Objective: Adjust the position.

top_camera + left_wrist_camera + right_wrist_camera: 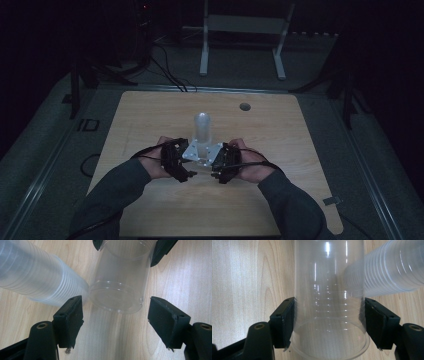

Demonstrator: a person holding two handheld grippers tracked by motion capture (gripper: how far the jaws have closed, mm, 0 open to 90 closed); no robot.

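From above, the person holds the left gripper (181, 165) and the right gripper (224, 165) close together over the table (150, 120), facing each other. A stack (202, 129) of clear cups stands just behind them.

In the left gripper view, the jaws are apart and touch nothing. The bottom of a single cup (120, 282) is just ahead of them, and the stack (37, 275) is beside it.

In the right gripper view, both pads (283, 320) press the cup (328, 297) near its rim. The stack (392, 272) is behind it.
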